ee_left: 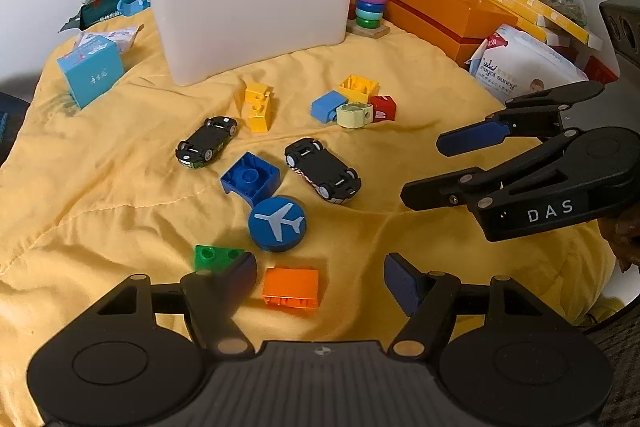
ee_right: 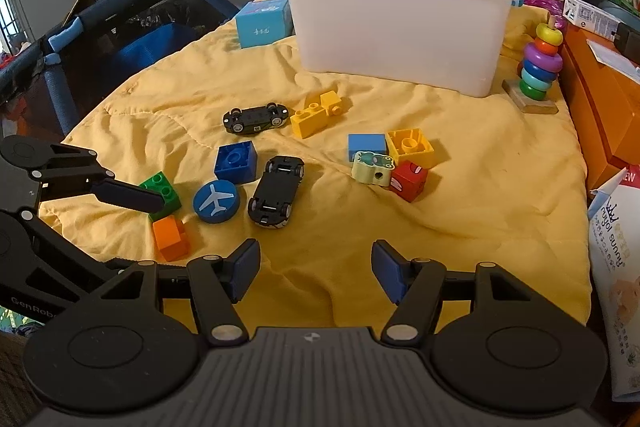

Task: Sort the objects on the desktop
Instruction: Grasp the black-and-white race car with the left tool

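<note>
Two grippers, both w/ jaws spread wide & nothing between them; we read this as the pause before a first pick.

Going left to right in the left wrist view: a light-blue box (ee_left: pixel 90 73) sits apart at the cloth's far left edge. Next the white bin (ee_left: pixel 256 7) at the back, open top facing up, prob. where we drop sorted pieces. In front of it, loose on the yellow cloth (ee_left: pixel 100 187): one black toy car (ee_left: pixel 207 143) on its roof, a yellow brick (ee_left: pixel 259 107), a dark-blue brick (ee_left: pixel 250 179) hollow side up, a round blue plane disc (ee_left: pixel 277 224) just beside it, then a 2nd black car (ee_left: pixel 323 173), also wheels up. Nearest us, a green brick (ee_left: pixel 216 255) & an orange brick (ee_left: pixel 291 287); the orange one lies just ahead of the left gripper (ee_left: pixel 320 287), between its jaws' line, so we judge it the likely first target. Further right, a tight cluster: blue, yellow, pale & red blocks (ee_left: pixel 354 105). Ring stacker (ee_left: pixel 370 7) stands upright by the bin's right corner.

Right gripper (ee_left: pixel 426 169) hovers over bare cloth at the right, apart from everything. Bench underneath is hidden by the cloth.
</note>
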Demonstrator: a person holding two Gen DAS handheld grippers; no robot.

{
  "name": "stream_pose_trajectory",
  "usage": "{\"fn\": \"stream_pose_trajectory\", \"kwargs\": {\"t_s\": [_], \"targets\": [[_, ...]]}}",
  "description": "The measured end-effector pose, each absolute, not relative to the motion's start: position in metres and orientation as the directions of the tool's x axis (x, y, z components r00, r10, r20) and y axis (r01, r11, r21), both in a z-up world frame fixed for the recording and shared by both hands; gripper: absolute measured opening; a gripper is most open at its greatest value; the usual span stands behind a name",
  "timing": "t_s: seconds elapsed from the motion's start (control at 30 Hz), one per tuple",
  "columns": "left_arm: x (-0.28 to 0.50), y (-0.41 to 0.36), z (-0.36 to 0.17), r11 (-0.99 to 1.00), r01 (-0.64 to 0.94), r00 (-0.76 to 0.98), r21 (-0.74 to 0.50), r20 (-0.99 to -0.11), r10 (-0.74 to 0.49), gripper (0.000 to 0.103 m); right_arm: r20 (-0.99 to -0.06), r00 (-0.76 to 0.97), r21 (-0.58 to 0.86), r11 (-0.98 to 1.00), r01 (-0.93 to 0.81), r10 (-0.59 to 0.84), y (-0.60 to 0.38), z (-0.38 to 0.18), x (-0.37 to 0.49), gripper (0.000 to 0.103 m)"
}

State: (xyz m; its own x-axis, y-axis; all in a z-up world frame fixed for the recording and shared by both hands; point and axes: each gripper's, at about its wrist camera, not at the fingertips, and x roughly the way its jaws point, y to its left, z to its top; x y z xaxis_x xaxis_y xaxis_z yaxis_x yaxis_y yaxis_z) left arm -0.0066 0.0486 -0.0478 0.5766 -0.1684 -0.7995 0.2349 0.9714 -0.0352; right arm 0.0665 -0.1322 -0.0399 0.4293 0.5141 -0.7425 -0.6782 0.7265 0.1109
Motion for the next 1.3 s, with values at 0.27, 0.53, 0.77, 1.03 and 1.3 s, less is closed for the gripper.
{"fn": "stream_pose_trajectory", "kwargs": {"t_s": [0.27,0.53,0.77,1.03,1.3], "targets": [[-0.006,0.053,-0.051,0.97,0.243,0.569,-0.026,-0.806,-0.164,0.07,-0.746,0.433,0.097,0.725,-0.682,0.507,-0.128,-0.042,0.065,0.065],[-0.01,0.052,-0.051,0.959,0.281,0.584,0.027,-0.798,-0.149,0.066,-0.757,0.418,0.092,0.715,-0.693,0.502,-0.121,-0.046,0.064,0.057],[-0.011,0.054,-0.045,0.958,0.28,0.615,0.064,-0.778,-0.128,0.066,-0.724,0.438,0.042,0.667,-0.744,0.533,-0.104,-0.037,0.062,0.048],[0.009,0.07,-0.03,0.953,0.276,0.655,0.126,-0.75,-0.09,0.064,-0.756,0.452,-0.126,0.571,-0.811,0.475,-0.053,-0.057,0.064,0.033],[0.074,0.078,-0.032,0.937,0.318,0.649,0.147,-0.754,-0.102,0.053,-0.77,0.477,-0.114,0.643,-0.757,0.425,-0.065,-0.064,0.078,0.022]]}}
